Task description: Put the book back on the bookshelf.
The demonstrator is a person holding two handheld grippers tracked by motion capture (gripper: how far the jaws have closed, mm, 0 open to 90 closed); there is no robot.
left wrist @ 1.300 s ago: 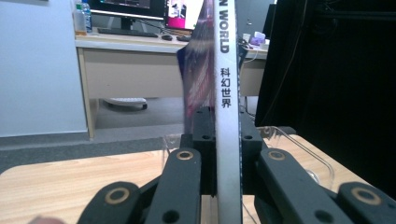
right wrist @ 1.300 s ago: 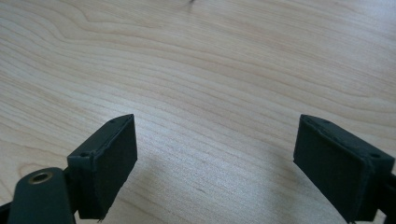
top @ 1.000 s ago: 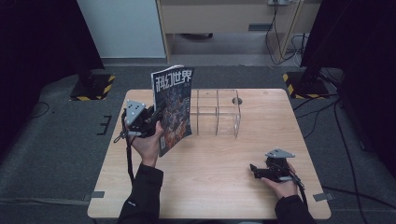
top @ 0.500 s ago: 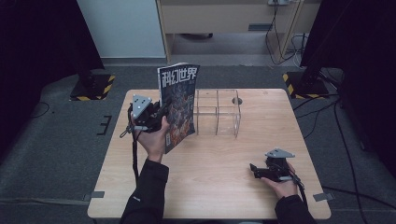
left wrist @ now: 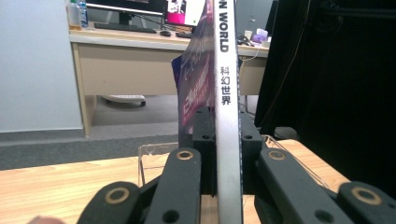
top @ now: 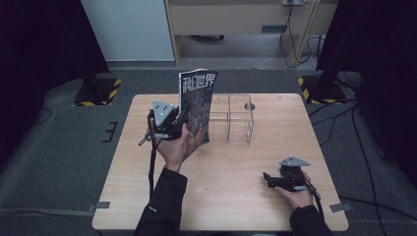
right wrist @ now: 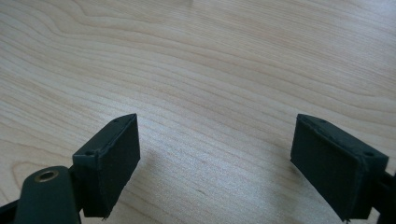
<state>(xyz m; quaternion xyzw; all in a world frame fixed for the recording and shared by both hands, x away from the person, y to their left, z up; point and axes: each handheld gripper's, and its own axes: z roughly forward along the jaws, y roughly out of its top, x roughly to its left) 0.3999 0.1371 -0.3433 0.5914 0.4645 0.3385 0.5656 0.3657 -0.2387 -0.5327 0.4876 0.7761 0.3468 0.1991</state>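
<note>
At centre left of the high view, we keep the left gripper (top: 178, 123) clenched on the upright magazine (top: 196, 110) spine for slotting into the clear acrylic rack (top: 238, 118), while the right gripper (top: 268, 178) rests released.

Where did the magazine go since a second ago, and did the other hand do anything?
The left gripper, clamped on the magazine the whole time, carried it upright toward the right, closer to the clear plastic rack on the table. Nothing was let go. The right gripper stayed put near the table's front right, jaws open and empty. The rack did not move.
</note>
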